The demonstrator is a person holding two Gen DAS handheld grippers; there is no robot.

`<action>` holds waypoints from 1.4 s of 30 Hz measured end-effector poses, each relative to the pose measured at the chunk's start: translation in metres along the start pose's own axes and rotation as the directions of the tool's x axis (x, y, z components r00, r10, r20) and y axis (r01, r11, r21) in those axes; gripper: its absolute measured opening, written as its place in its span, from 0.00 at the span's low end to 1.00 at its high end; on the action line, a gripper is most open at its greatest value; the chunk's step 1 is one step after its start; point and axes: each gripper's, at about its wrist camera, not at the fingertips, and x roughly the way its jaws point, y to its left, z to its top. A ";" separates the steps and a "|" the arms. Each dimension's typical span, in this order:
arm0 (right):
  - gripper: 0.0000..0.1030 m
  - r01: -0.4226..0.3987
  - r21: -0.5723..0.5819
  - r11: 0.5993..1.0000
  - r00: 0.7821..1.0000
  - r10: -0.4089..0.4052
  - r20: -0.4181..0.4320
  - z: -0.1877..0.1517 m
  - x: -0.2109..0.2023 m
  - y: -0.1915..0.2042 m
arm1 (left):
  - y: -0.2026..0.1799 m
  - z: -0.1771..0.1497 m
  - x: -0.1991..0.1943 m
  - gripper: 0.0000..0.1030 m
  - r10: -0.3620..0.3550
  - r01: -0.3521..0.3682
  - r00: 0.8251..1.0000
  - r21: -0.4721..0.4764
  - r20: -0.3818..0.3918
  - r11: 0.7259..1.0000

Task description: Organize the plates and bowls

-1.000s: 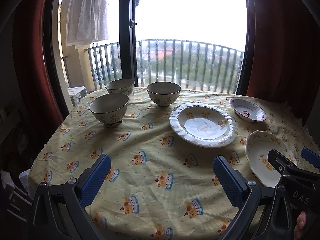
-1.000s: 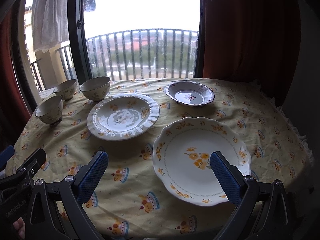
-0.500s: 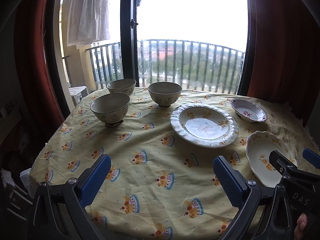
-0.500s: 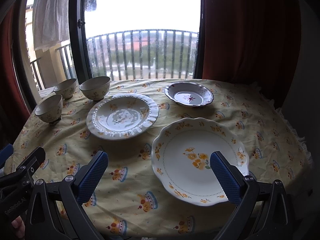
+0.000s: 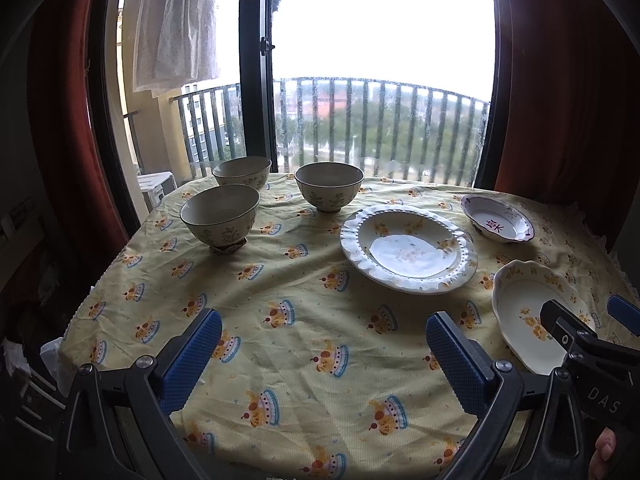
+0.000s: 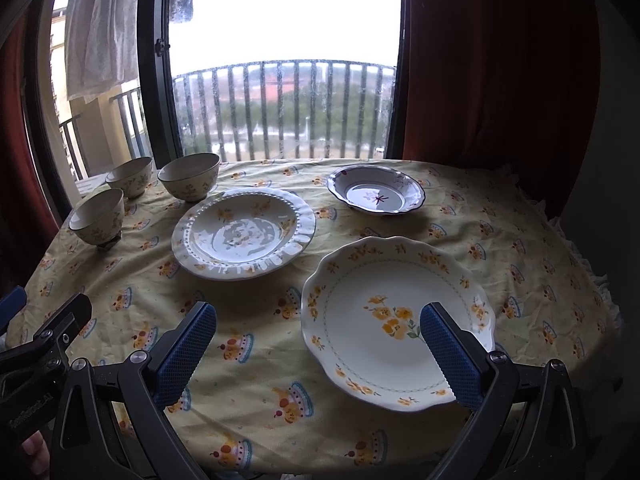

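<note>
Yellow patterned cloth is covering the worktop (image 5: 280, 280). Left view: left tool (image 5: 324, 346) is hovering open and empty; three bowls (image 5: 220, 214) are sitting apart, unstacked. Right view: right tool (image 6: 318, 342) is gaping empty near the floral plate (image 6: 396, 320); three plates are lying separate. Sorting seems unstarted.

Three bowls (image 5: 219, 214); three plates (image 6: 244, 233); two grippers (image 5: 324, 346).

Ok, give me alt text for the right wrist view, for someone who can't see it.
The open right claw hovers over a yellow tablecloth, its right finger above a scalloped flower plate. Farther back sit a beaded white plate, a purple-rimmed dish and three bowls by the balcony window.
</note>
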 end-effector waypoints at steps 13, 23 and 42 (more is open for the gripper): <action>1.00 0.015 0.002 1.000 1.000 -0.015 -0.010 -0.001 -0.001 0.001 | 0.001 0.002 0.000 0.99 0.002 -0.002 1.000 -0.007 -0.012 1.000; 1.00 0.058 -0.023 0.998 0.998 -0.058 -0.007 0.007 -0.002 0.018 | 0.011 0.009 0.008 0.99 -0.010 0.010 1.000 0.032 -0.002 0.999; 0.99 0.140 0.097 0.985 0.986 -0.129 -0.109 0.023 0.014 0.029 | 0.008 0.039 0.049 0.94 -0.167 0.180 0.980 0.126 -0.110 0.975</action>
